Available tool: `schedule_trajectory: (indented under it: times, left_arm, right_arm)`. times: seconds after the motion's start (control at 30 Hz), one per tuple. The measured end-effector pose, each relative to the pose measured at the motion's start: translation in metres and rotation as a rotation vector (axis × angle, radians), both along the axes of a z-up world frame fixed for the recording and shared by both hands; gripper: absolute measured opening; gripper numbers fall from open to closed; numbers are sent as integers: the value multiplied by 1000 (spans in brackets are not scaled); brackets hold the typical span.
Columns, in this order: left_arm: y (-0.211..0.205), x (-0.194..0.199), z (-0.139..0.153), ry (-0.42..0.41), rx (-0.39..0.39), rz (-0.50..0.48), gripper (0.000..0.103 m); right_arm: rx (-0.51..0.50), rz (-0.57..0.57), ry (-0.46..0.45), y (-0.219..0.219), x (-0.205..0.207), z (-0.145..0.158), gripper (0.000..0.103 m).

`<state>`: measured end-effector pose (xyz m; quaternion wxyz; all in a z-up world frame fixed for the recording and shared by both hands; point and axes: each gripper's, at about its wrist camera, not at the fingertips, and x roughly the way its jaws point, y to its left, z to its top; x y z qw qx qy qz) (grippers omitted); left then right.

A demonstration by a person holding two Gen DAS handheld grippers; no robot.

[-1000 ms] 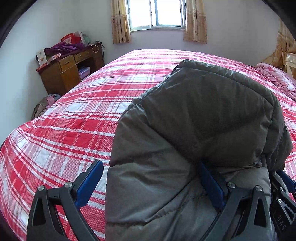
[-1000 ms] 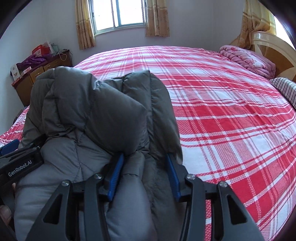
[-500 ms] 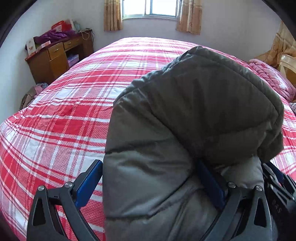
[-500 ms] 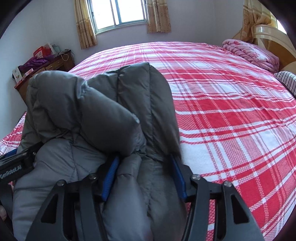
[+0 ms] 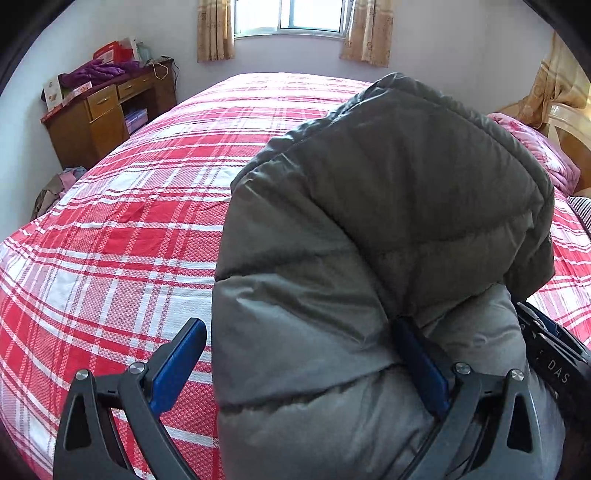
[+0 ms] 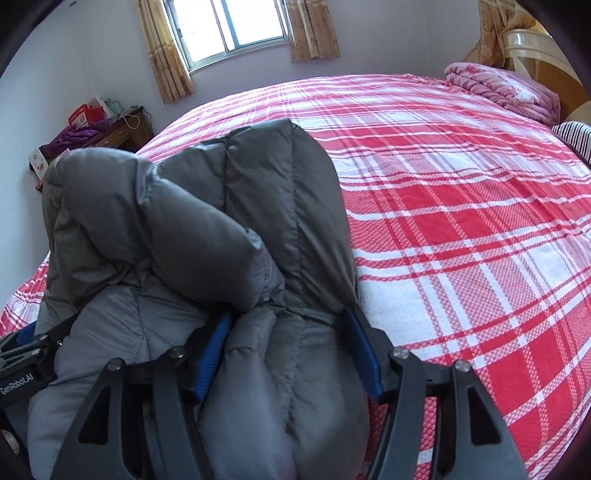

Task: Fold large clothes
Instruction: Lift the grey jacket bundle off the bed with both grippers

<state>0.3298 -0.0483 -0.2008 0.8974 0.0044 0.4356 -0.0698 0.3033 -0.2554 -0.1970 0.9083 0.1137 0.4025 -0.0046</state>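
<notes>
1. L gripper (image 5: 295, 362): black frame w/ blue pads, jaws spread wide. Puffy grey quilted down jacket (image 5: 388, 229) fills the gap. Right pad is buried in a jacket fold; left pad (image 5: 177, 365) sits clear of the fabric, over the sheet. Can't tell if it's really clamping or just open around the bulk.
2. R gripper (image 6: 291, 354): same build, both blue pads pressed against a thick roll of the grey jacket (image 6: 207, 236) between them, fabric bulging above and below the pads. Gripping the jacket.
3. Both grippers sit side by side at the near edge of the jacket; R gripper's body w/ "DAS" lettering shows at lower right of L view (image 5: 554, 365), L gripper's "GenRobot.AI" body at lower left of R view (image 6: 22, 376).
4. Jacket is bunched, folded over itself, heaped up in front of both cams, lying on the near-left part of the bed.
5. Bed w/ red/white plaid sheet (image 6: 461, 221) extends to the far wall.
6. Pink folded quilt (image 6: 502, 88) at far right by cream headboard (image 6: 532, 48).
7. Brown wooden desk (image 5: 103, 118) at left wall, purple cloth + boxes on top.
8. Window (image 5: 288, 16) w/ tan curtains on back wall.
</notes>
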Motion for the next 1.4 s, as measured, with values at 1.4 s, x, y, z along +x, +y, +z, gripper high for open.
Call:
schedule_trajectory:
  times: [1.4]
  left_arm:
    - [6, 10, -7, 84, -180, -143, 92]
  right_arm:
    - [312, 74, -43, -32, -5, -10, 54]
